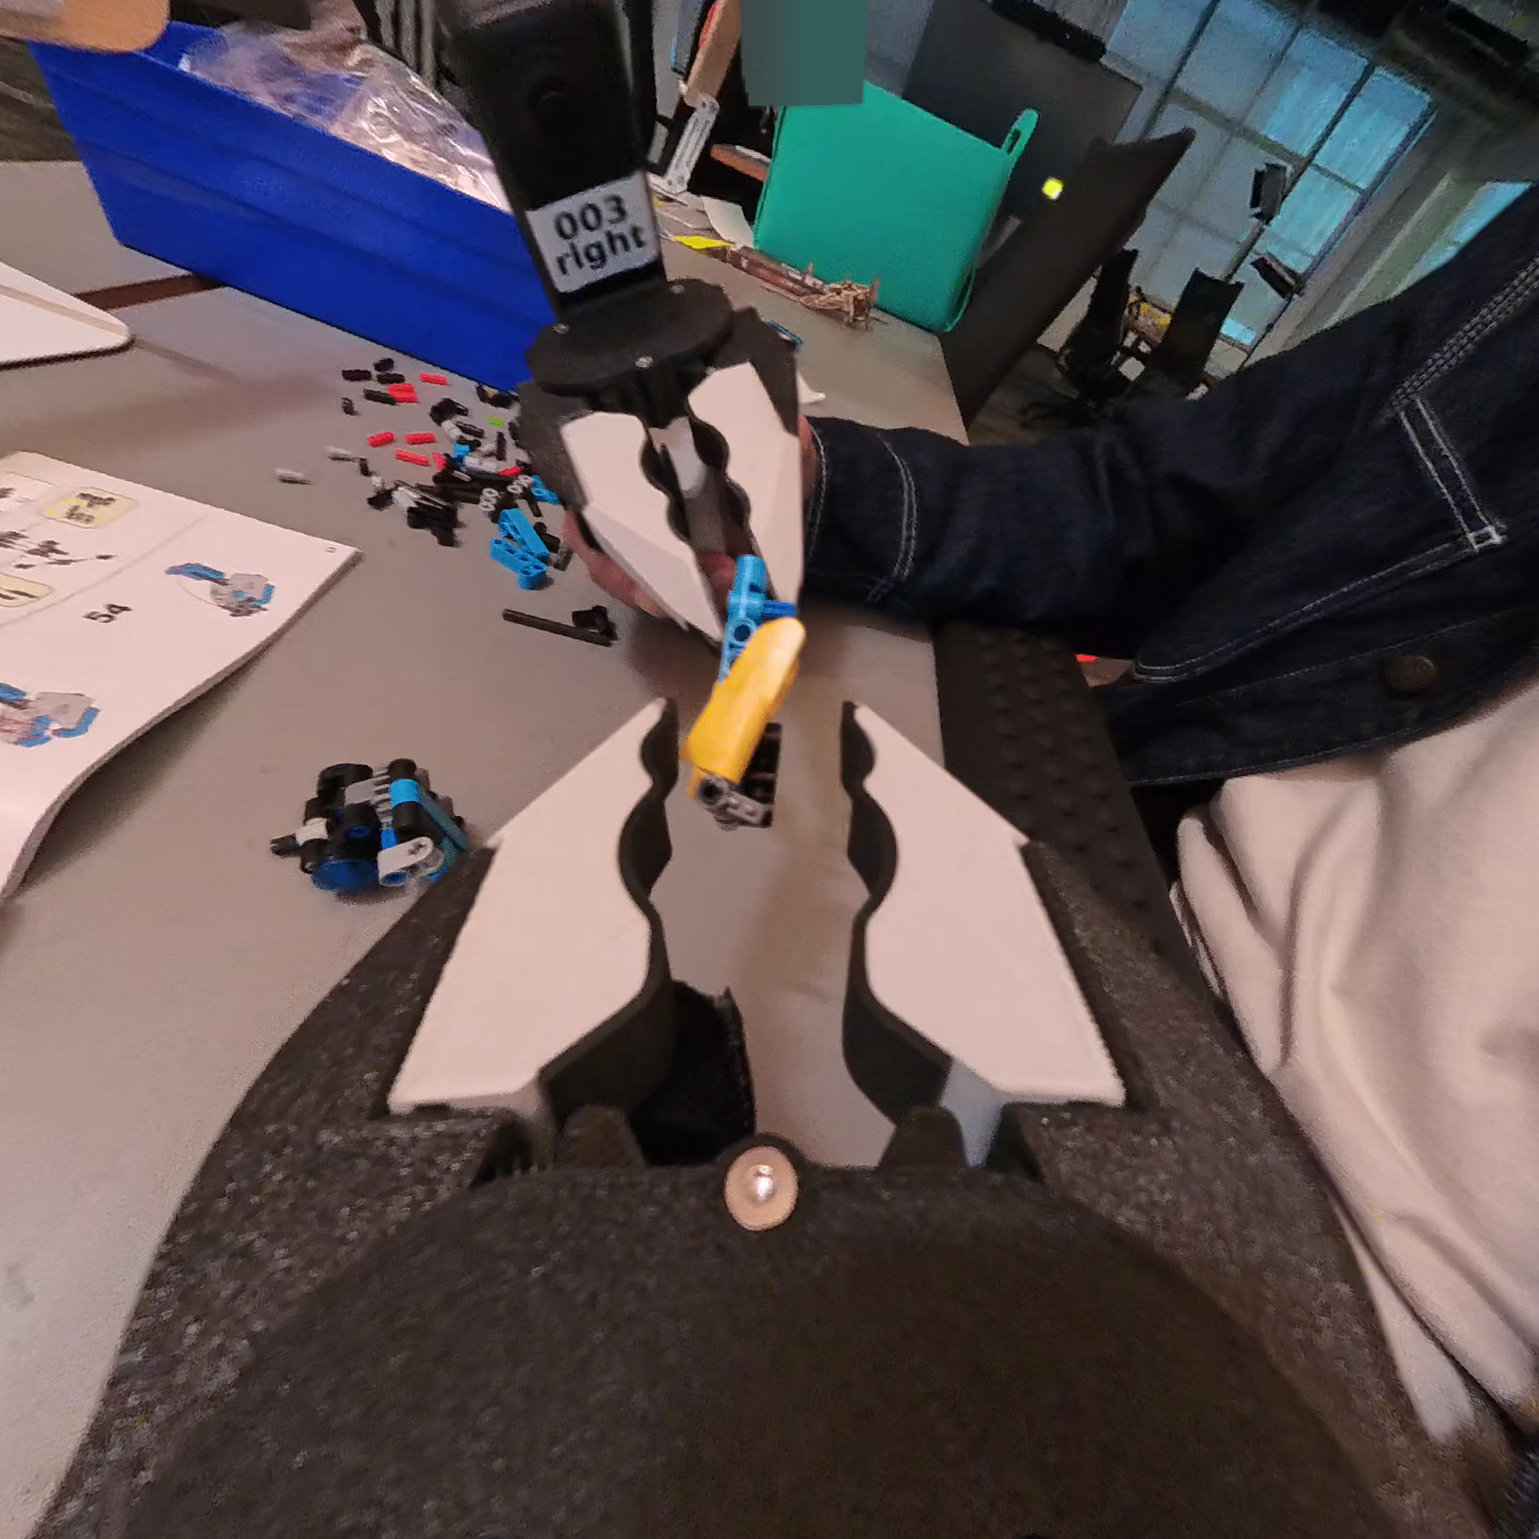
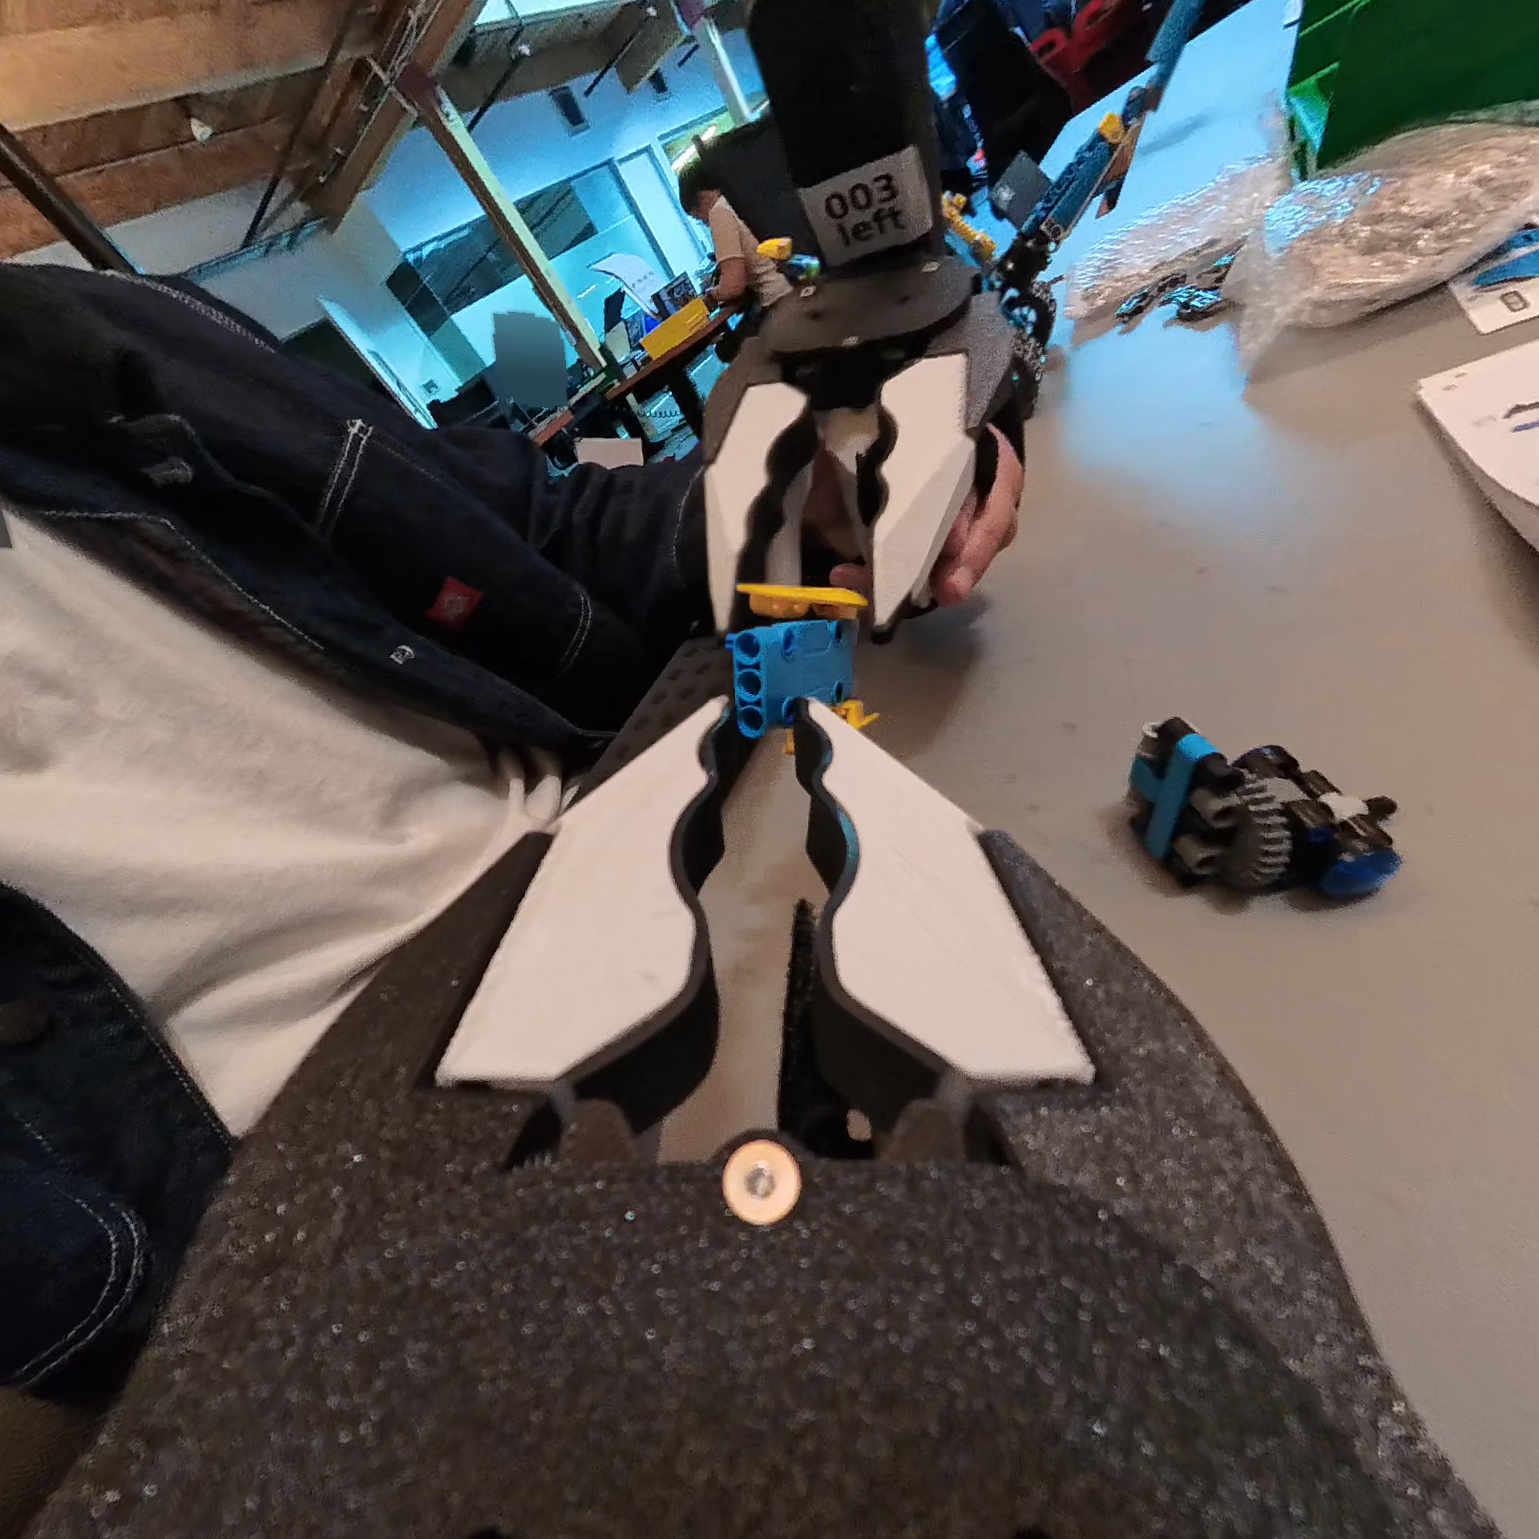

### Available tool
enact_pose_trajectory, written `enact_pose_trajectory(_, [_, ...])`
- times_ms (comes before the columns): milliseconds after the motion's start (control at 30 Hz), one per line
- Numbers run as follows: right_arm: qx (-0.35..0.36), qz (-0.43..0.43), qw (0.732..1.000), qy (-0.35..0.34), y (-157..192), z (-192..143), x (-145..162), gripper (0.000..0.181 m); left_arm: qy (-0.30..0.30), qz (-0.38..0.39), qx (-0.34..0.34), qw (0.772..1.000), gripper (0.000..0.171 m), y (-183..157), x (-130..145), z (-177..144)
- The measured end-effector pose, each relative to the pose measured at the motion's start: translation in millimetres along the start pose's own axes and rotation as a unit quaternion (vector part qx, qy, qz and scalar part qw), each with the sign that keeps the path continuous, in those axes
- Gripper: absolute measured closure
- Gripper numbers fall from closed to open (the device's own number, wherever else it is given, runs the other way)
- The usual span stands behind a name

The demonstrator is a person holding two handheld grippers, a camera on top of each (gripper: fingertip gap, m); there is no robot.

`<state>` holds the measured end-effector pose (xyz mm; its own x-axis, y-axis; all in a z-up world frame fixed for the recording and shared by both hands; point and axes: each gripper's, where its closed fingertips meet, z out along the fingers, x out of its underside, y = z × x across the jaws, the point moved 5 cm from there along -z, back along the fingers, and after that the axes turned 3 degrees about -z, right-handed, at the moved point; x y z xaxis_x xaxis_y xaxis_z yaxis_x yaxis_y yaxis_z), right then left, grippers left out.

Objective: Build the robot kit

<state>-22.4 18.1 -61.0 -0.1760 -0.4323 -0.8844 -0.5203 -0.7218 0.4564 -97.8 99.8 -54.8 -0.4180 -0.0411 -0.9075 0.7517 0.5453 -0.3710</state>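
While the two grippers face each other over the grey table (image 1: pixel 208 983), a small brick piece (image 1: pixel 744 691) sits between them, yellow shell at one end, blue beam at the other. The right gripper (image 2: pixel 762 723) pinches the blue end with its white fingertips, clear in the right wrist view; how deep the beam goes into the jaws is hidden. The left gripper (image 1: pixel 754 716) has its jaws spread, with the yellow end hanging in the gap; in the left wrist view I see no contact with either finger. In the right wrist view the yellow end seems to sit right at the far gripper's tips, so touching or not is hard to call there. A hand (image 2: pixel 974 533) behind that gripper is mostly covered by it. Left of the left gripper lies a small blue and black wheeled build (image 1: pixel 375 824), apart from both grippers. Farther back is a scatter of loose pieces (image 1: pixel 450 466), too small and blurred to sort, an instruction booklet (image 1: pixel 125 600) cut off by the frame edge, and a blue bin (image 1: pixel 275 191) with clear bags, partly out of view. A dark denim sleeve (image 1: pixel 1083 508) crosses on the right.
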Motion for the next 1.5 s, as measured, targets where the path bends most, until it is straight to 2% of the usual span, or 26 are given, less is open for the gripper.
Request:
enact_pose_trajectory(100, [0.002,-0.013,1.000,0.009,2,5,2,0.169,0.003,-0.008,0.012,1.000,0.149,1,2,0])
enact_pose_trajectory(267, [0.055,-0.045,0.997,0.029,-6,7,6,0.168,0.024,0.019,-0.052,0.998,0.154,13,7,0])
enact_pose_trajectory(333, [0.099,-0.060,0.993,0.012,-12,7,1,0.159,0.017,0.036,-0.081,0.996,0.157,17,4,-3])
enact_pose_trajectory(400, [0.115,-0.057,0.992,0.017,-15,8,0,0.166,0.016,0.042,-0.092,0.995,0.157,19,3,-5])
enact_pose_trajectory(533, [0.168,-0.078,0.982,0.034,-24,7,2,0.166,0.038,0.065,-0.136,0.988,0.157,25,8,-3])
enact_pose_trajectory(600, [0.179,-0.048,0.982,0.031,-29,7,1,0.166,0.041,0.073,-0.157,0.984,0.156,29,8,-4])
enact_pose_trajectory(633, [0.179,-0.022,0.984,0.013,-32,6,-1,0.172,0.038,0.076,-0.162,0.983,0.156,29,6,-4])
enact_pose_trajectory(700, [0.167,0.025,0.986,-0.011,-36,5,-1,0.172,0.038,0.087,-0.174,0.980,0.157,30,5,-4])
enact_pose_trajectory(767, [0.170,0.021,0.985,-0.005,-37,4,2,0.172,0.047,0.090,-0.180,0.978,0.157,31,8,-2])
enact_pose_trajectory(867, [0.164,0.018,0.986,-0.008,-35,4,-1,0.173,0.029,0.044,-0.148,0.988,0.157,31,6,-3])
enact_pose_trajectory(933, [0.137,0.027,0.990,-0.014,-30,4,-3,0.174,0.002,-0.033,-0.078,0.996,0.155,27,2,-6])
enact_pose_trajectory(967, [0.126,0.035,0.991,-0.018,-29,3,-3,0.174,-0.026,-0.059,-0.045,0.997,0.148,24,-4,-9])
enact_pose_trajectory(1033, [0.089,0.043,0.995,-0.032,-24,2,-6,0.174,-0.068,-0.093,-0.001,0.993,0.147,22,-13,-18])
enact_pose_trajectory(1100, [0.080,0.044,0.995,-0.037,-22,1,-7,0.174,-0.075,-0.107,0.006,0.991,0.147,25,-13,-21])
enact_pose_trajectory(1200, [0.087,0.041,0.995,-0.034,-23,1,-6,0.174,-0.056,-0.086,-0.007,0.995,0.147,25,-8,-18])
enact_pose_trajectory(1300, [0.088,0.039,0.995,-0.029,-22,3,-6,0.174,-0.039,-0.117,0.020,0.992,0.147,23,-3,-12])
enact_pose_trajectory(1367, [0.096,0.037,0.994,-0.024,-23,3,-5,0.174,-0.020,-0.141,0.023,0.990,0.158,27,4,-9])
enact_pose_trajectory(1500, [0.119,0.048,0.992,-0.013,-31,2,0,0.174,0.000,-0.127,-0.022,0.992,0.159,35,9,-8])
